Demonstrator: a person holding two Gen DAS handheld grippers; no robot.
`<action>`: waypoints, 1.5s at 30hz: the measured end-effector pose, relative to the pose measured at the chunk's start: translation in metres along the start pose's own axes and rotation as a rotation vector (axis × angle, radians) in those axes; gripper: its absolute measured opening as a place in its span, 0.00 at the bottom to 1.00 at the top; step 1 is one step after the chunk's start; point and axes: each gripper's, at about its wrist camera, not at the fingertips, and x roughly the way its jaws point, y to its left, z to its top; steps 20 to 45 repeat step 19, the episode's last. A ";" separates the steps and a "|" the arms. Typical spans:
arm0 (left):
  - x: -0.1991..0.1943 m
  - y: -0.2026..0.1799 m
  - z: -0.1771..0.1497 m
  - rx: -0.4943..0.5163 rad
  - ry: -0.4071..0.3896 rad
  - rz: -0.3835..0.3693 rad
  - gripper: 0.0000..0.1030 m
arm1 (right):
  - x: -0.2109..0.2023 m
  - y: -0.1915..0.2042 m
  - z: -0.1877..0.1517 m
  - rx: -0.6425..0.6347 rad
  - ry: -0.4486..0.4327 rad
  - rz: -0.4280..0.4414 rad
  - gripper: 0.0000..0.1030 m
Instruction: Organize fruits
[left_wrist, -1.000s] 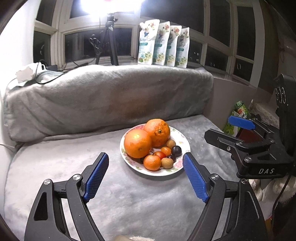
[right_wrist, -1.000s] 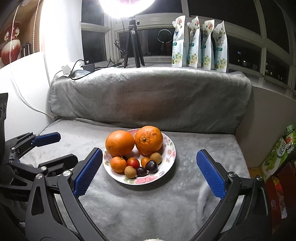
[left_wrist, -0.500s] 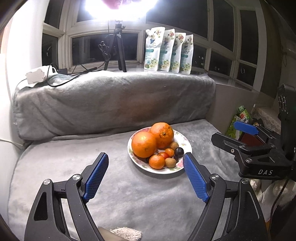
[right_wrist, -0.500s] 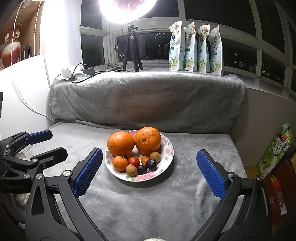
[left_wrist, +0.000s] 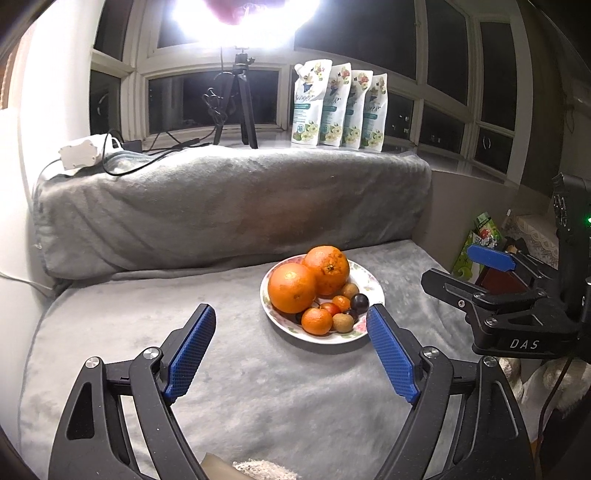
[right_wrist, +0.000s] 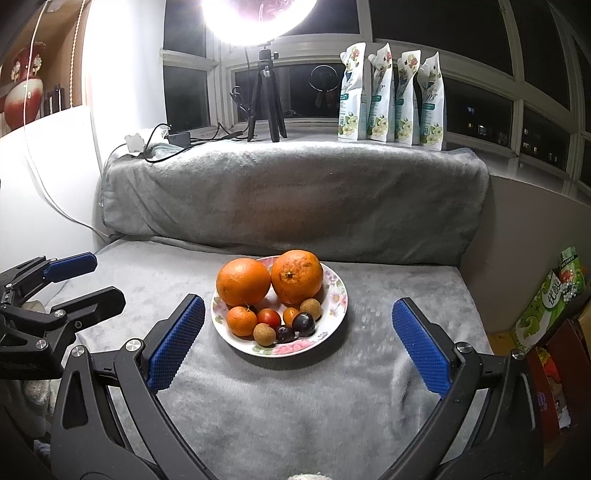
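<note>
Both tools have drawn back and up from the plate since a second ago, so the fruit sits smaller and farther off in each view. Left tool (left_wrist: 290, 350) hangs wide open and empty over the grey blanket (left_wrist: 184, 295), the floral plate (left_wrist: 373, 291) of oranges (left_wrist: 291, 288) and small fruits just beyond its right pad. Right tool (right_wrist: 297, 345) also gapes wide, empty, the plate (right_wrist: 338, 295) between its pads.

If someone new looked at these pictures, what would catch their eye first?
Two big oranges sit at the back of a flowered plate on the grey blanket, small fruits in front. A glaring lamp shines above the windowsill. Both claws, left and right, hang open before the plate.
</note>
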 end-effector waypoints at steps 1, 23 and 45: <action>-0.001 0.001 0.000 -0.001 0.000 -0.001 0.82 | 0.000 0.000 -0.001 -0.001 0.001 0.000 1.00; -0.008 0.005 -0.003 -0.010 -0.024 0.007 0.82 | 0.007 0.000 -0.005 0.001 0.027 -0.003 1.00; -0.008 0.005 -0.003 -0.010 -0.024 0.007 0.82 | 0.007 0.000 -0.005 0.001 0.027 -0.003 1.00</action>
